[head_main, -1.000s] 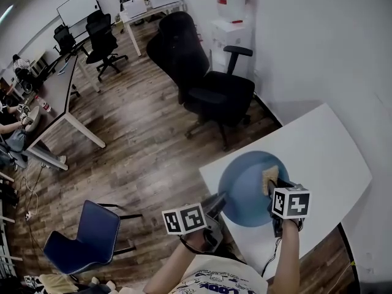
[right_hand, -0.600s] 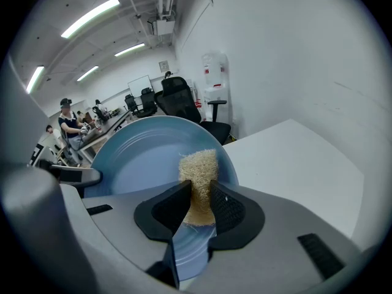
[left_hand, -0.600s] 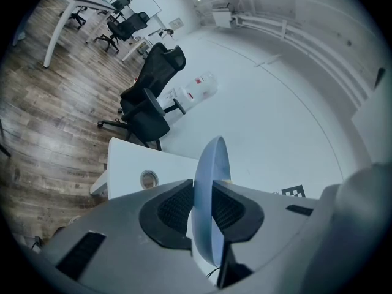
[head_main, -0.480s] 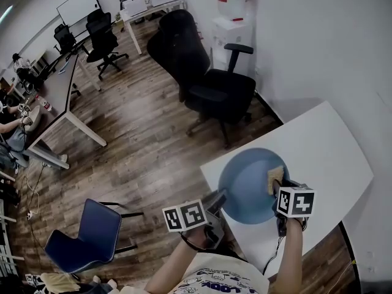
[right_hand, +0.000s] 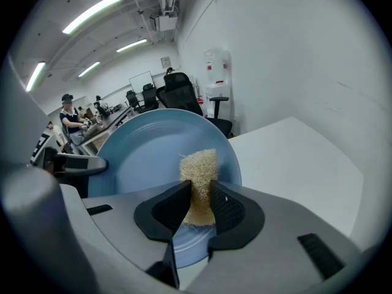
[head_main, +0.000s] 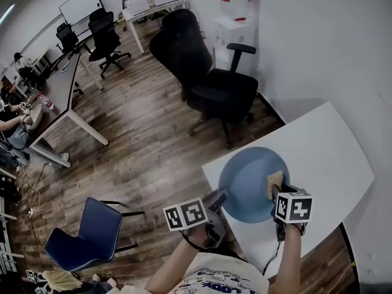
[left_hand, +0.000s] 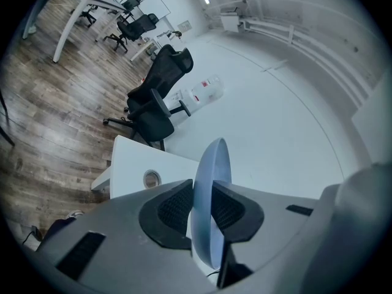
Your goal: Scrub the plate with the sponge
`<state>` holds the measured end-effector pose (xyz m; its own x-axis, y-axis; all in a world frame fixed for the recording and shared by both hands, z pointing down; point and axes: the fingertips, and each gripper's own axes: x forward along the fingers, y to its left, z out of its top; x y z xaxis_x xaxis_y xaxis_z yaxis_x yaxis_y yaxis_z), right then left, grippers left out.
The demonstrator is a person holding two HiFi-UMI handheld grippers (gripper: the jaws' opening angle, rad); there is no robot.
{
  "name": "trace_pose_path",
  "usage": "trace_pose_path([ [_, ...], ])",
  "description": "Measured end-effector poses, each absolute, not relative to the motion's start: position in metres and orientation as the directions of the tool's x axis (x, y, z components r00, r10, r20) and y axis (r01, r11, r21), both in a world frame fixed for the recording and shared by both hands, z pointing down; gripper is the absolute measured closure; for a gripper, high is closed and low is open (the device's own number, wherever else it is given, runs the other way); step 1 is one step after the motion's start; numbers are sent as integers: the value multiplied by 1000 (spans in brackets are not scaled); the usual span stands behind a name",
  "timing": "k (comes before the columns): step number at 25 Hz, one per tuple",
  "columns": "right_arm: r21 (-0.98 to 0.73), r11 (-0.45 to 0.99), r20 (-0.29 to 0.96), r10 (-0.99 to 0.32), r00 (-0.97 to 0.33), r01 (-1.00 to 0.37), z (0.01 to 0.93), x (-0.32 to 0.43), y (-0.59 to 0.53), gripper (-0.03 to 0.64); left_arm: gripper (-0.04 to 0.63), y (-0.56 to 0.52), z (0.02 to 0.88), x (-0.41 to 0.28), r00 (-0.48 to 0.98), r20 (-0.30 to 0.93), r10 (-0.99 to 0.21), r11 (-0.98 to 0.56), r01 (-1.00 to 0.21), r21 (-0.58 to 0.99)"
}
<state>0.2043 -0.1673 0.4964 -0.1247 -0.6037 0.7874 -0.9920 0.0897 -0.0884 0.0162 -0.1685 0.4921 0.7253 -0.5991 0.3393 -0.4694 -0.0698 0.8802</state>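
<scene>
A blue plate [head_main: 248, 179] is held over the near left corner of the white table [head_main: 318, 146]. My left gripper [head_main: 219, 199] is shut on its near left rim; in the left gripper view the plate [left_hand: 209, 182] stands edge-on between the pads. My right gripper [head_main: 278, 190] is shut on a tan fibrous sponge [head_main: 274, 181], which lies against the plate's right side. In the right gripper view the sponge [right_hand: 199, 176] sticks out of the jaws onto the plate's face [right_hand: 147, 155].
A black office chair [head_main: 208, 78] stands just beyond the table's left edge. A blue chair [head_main: 86, 234] sits at the lower left. Desks and more chairs [head_main: 104, 35] fill the far room. A white wall runs along the table's right.
The sponge and my right gripper shifted slightly across the plate's right side, first outward, then back down. The left gripper and plate stayed almost still.
</scene>
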Motion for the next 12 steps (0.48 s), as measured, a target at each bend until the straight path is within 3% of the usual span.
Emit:
trace_pose_path([
  [12,-119,107,807,-569,-159,-987,511,181,-147,517,528,-174,495,16,712,341,-613,-50,-466,883],
])
